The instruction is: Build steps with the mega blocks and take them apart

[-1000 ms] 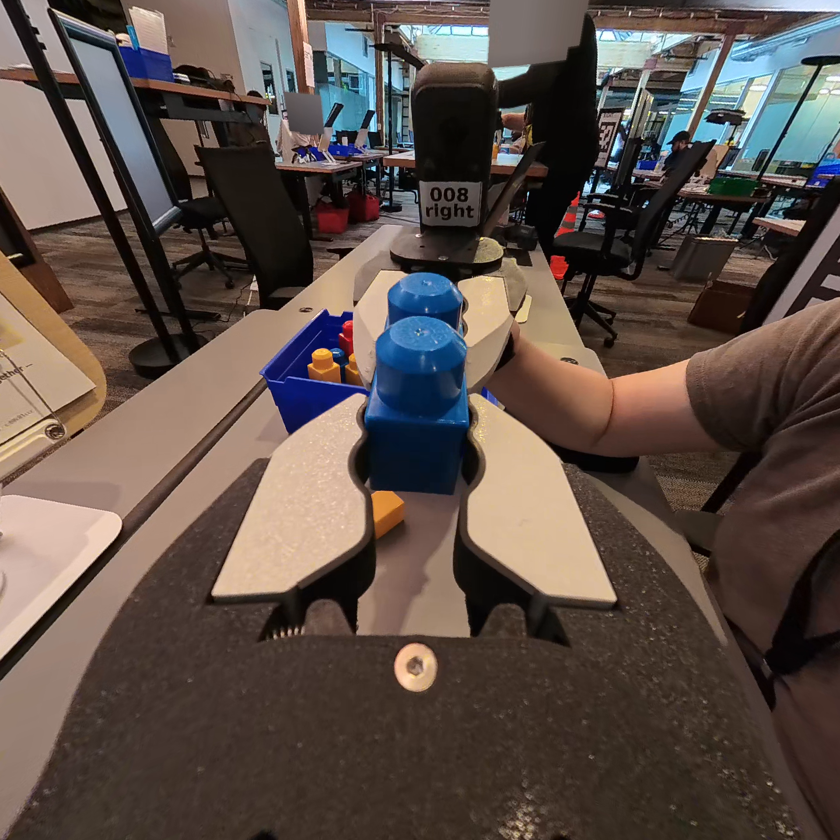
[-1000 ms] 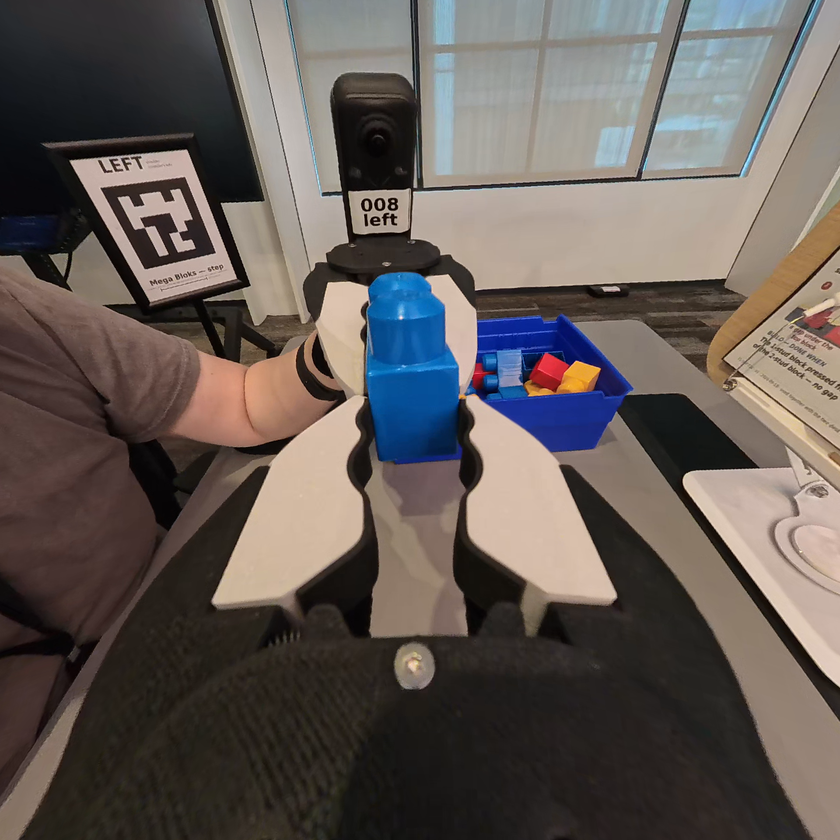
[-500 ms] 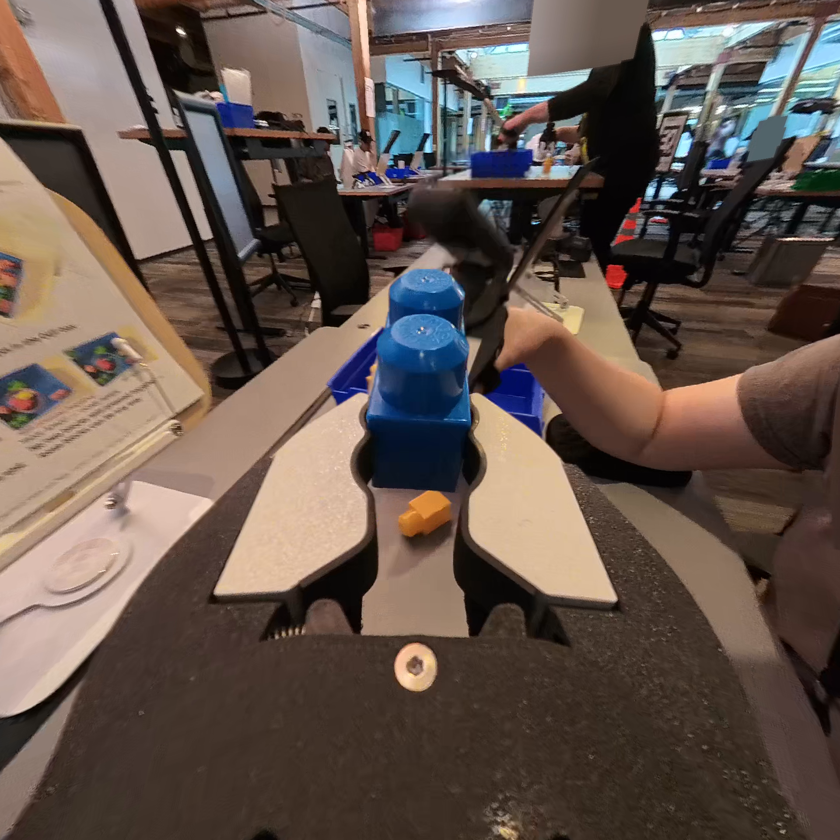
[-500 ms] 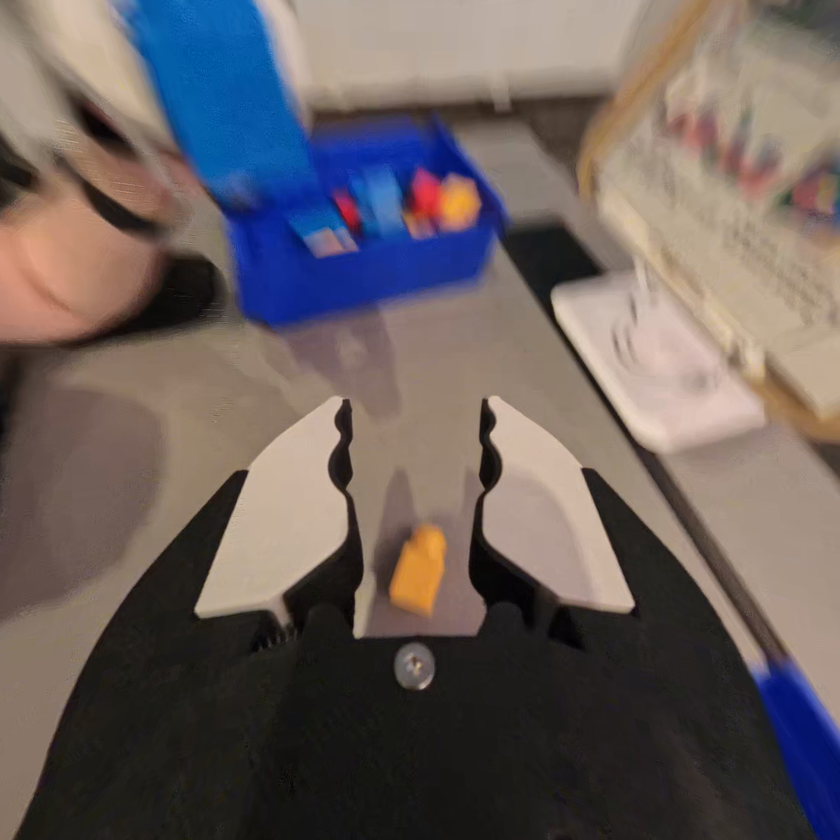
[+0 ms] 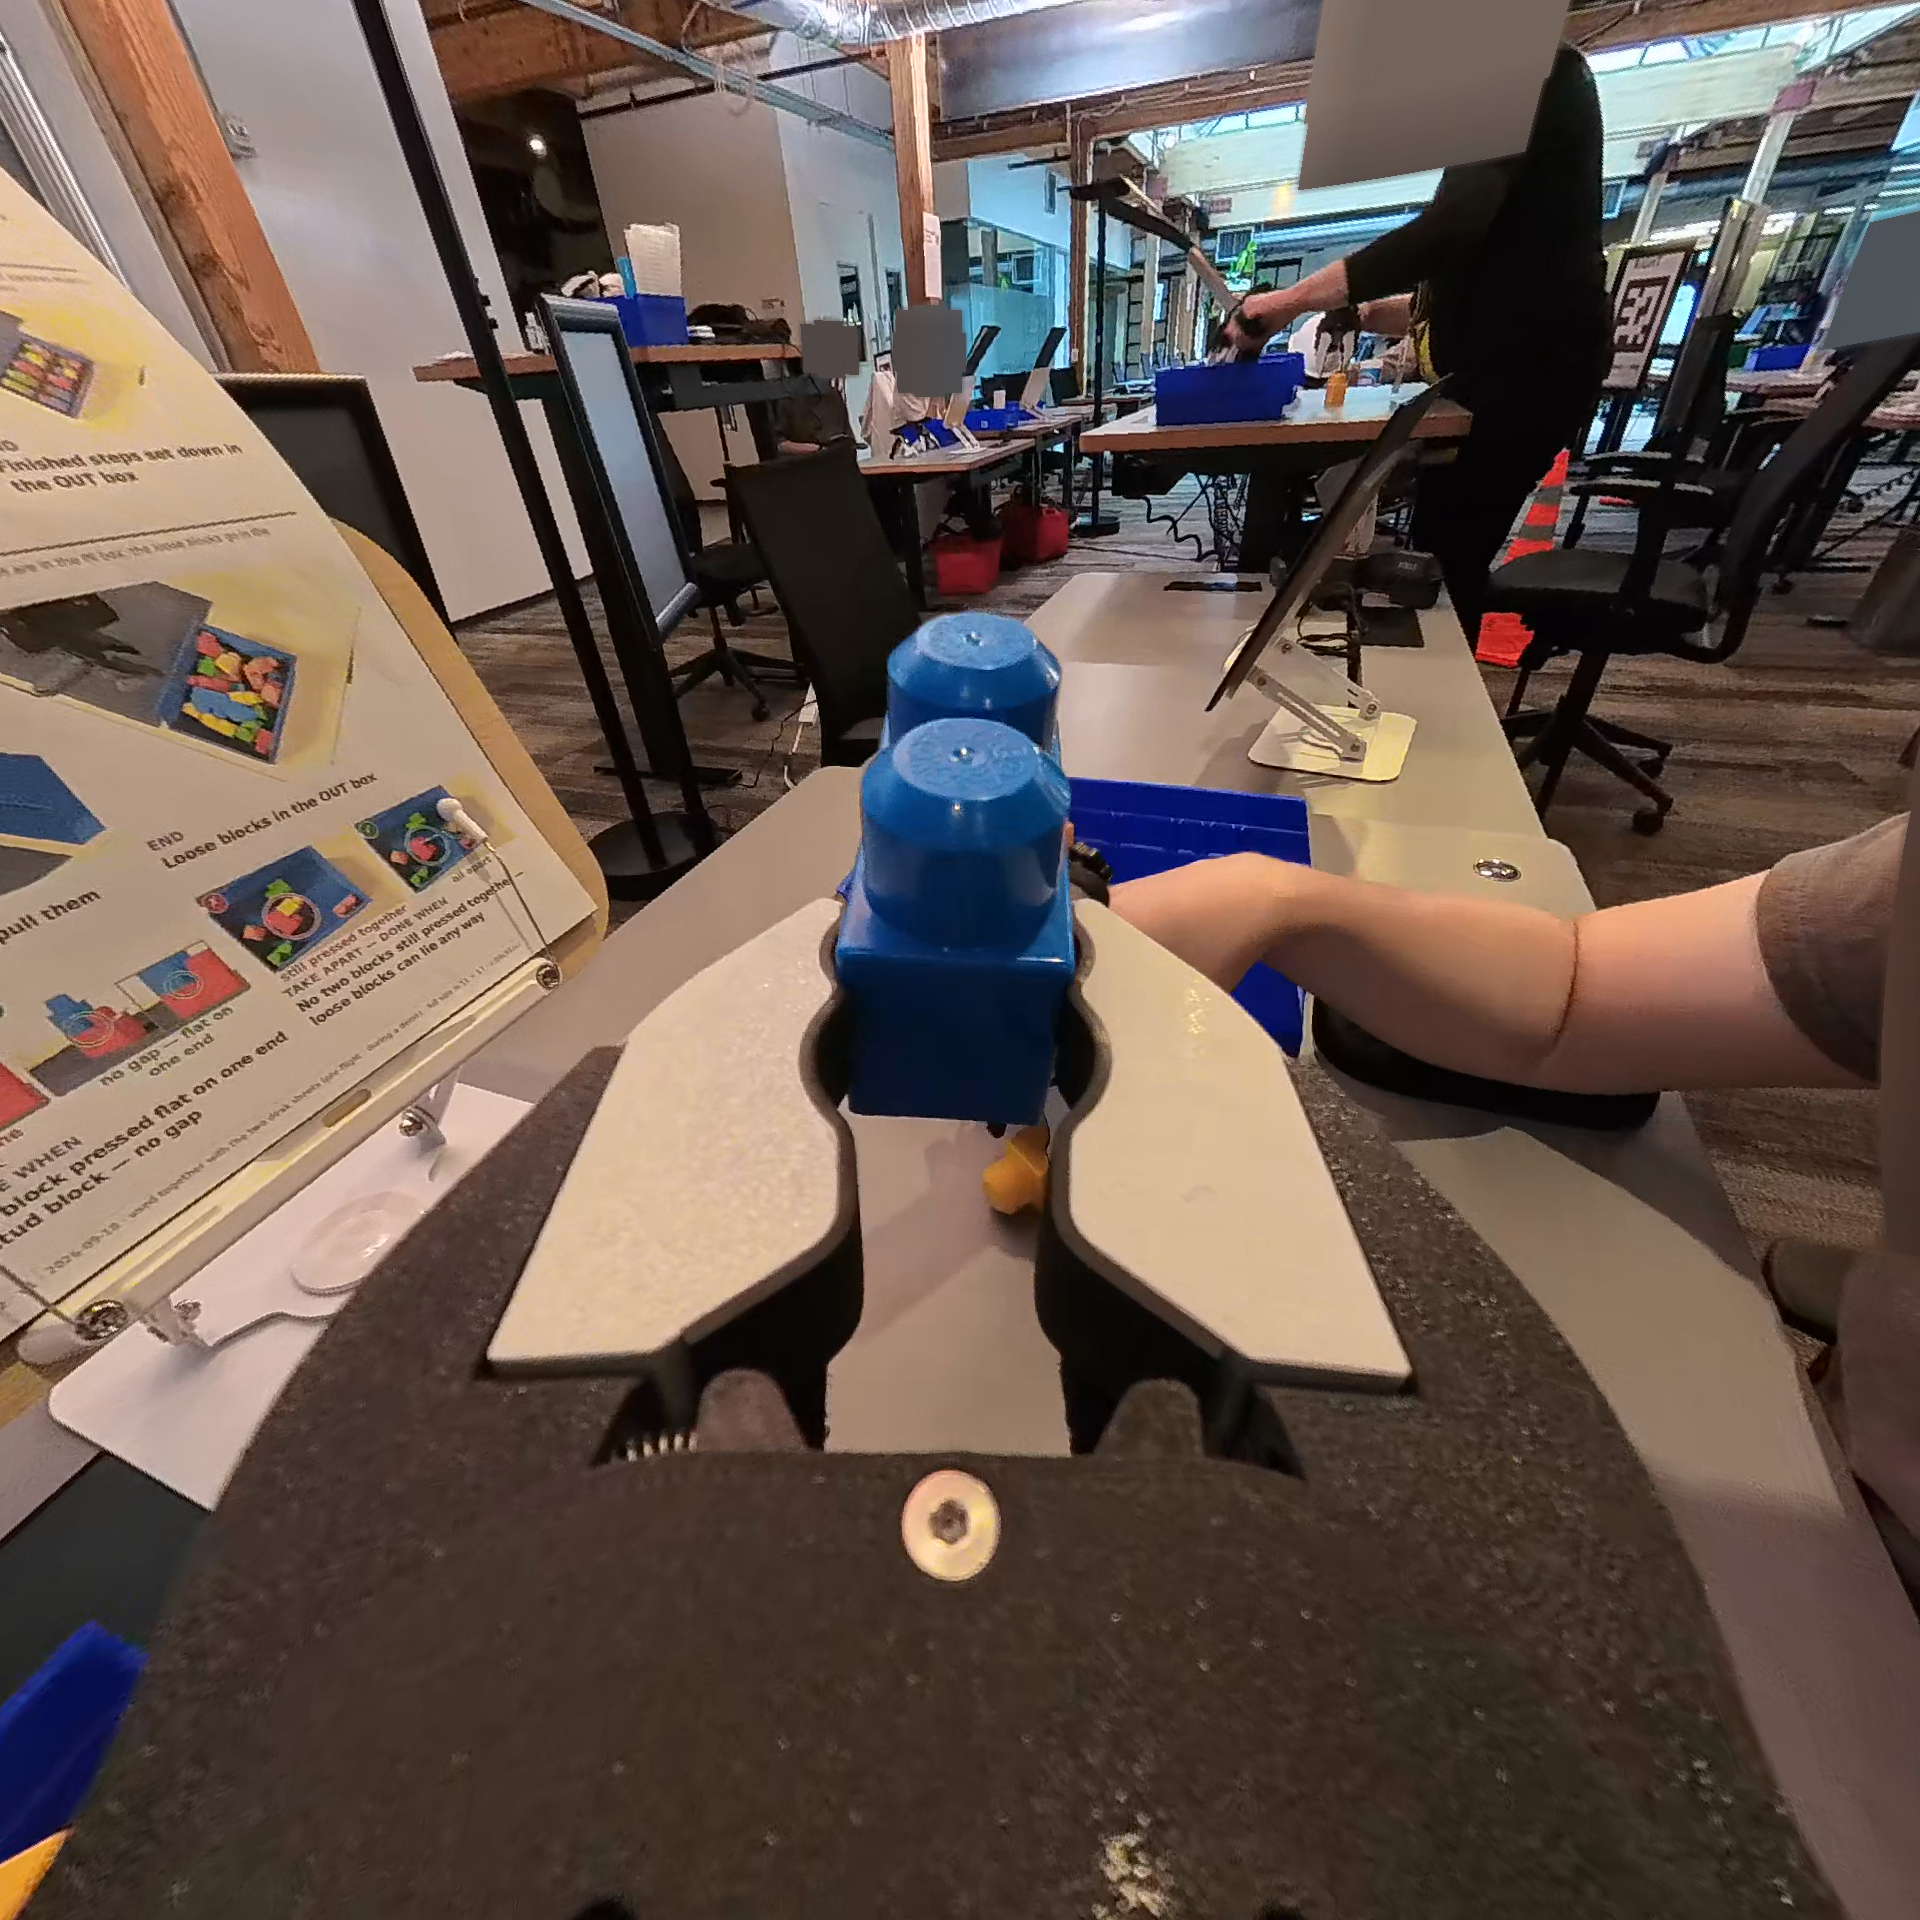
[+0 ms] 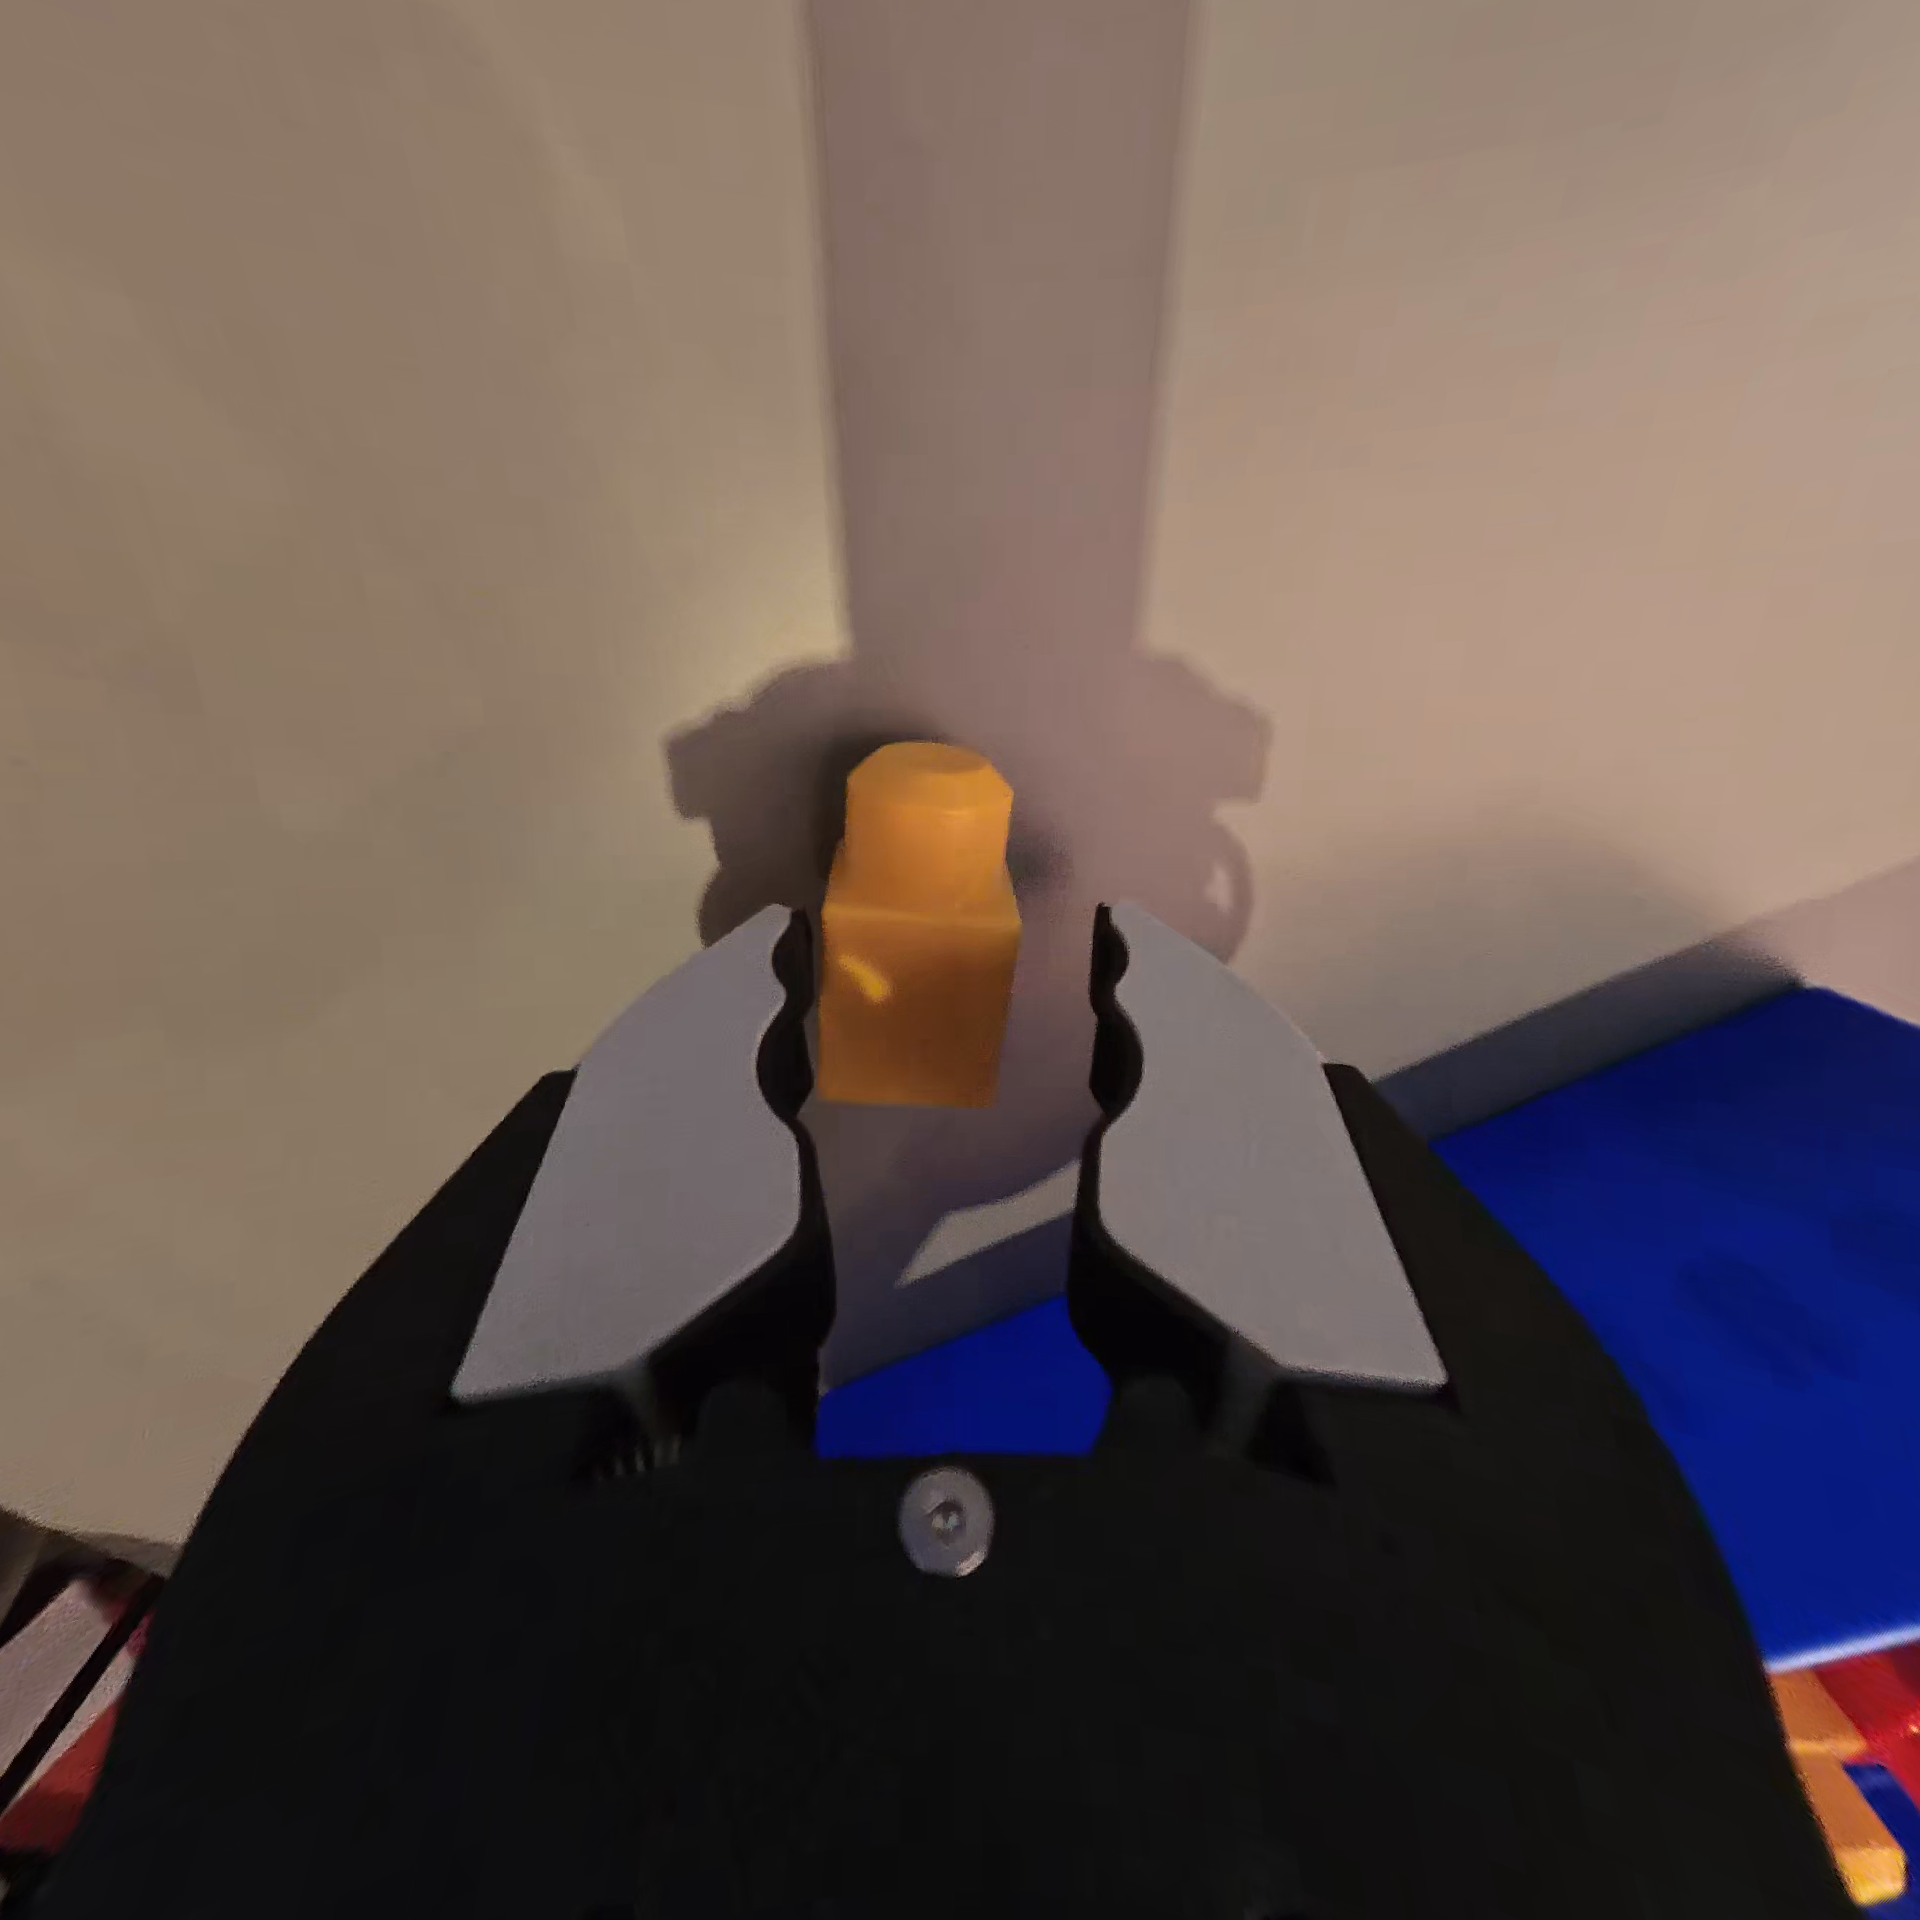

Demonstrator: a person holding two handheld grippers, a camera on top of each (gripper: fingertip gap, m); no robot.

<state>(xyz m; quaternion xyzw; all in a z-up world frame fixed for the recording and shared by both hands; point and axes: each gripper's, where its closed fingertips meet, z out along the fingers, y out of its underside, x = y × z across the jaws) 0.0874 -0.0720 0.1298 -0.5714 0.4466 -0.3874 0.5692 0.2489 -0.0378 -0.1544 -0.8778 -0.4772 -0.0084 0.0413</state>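
Two studs up, the blue block [image 5: 956, 987] sits clamped in the left gripper [image 5: 954, 1023], frame centre. Right gripper [image 6: 943, 997] spread wide around the orange block [image 6: 920, 961] lying on the table [image 6: 416, 520], centre frame; contact unclear. Blue bin [image 6: 1683, 1299] lower right.

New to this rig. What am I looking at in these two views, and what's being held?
There is no robot arm here: a person holds a two-finger gripper in each hand, and each gripper carries a camera looking forward along its fingers.

The left wrist view shows the left gripper shut on a blue two-stud block, above a grey table with a blue bin behind and the person's forearm reaching across.

The right wrist view shows the right gripper open, its fingers either side of a small orange block lying on the table. It is not gripped yet.
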